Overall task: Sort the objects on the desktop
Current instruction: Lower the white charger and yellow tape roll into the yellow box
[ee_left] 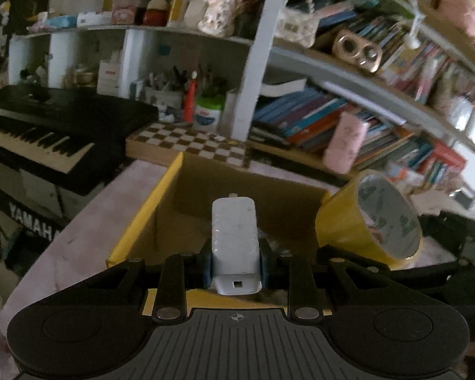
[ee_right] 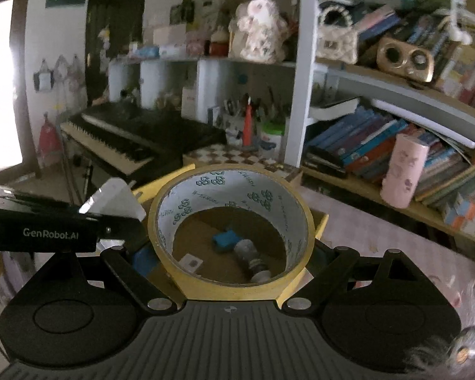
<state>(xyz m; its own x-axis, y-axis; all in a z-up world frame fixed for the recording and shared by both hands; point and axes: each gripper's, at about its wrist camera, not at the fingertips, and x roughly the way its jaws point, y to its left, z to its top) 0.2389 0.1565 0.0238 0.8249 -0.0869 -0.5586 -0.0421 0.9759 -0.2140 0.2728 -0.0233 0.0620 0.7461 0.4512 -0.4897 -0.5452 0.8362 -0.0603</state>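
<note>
Clamping a white charger (ee_left: 235, 240), the left gripper (ee_left: 235, 269) hangs beside the right gripper (ee_right: 234, 253) grasping yellow tape (ee_right: 231, 190).

White charger (ee_left: 235, 240): rectangular block, held lengthwise above the open cardboard box (ee_left: 161, 209), port end toward camera. Yellow tape roll (ee_right: 231, 228): wide, printed white inner liner, held over the same box. Box contents seen through the roll: blue item (ee_right: 225, 239), grey cylindrical item (ee_right: 251, 256).

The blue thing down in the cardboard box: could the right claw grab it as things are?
Probably not: the right claw is already shut on the yellow tape roll, which hangs directly over the blue object.
</note>
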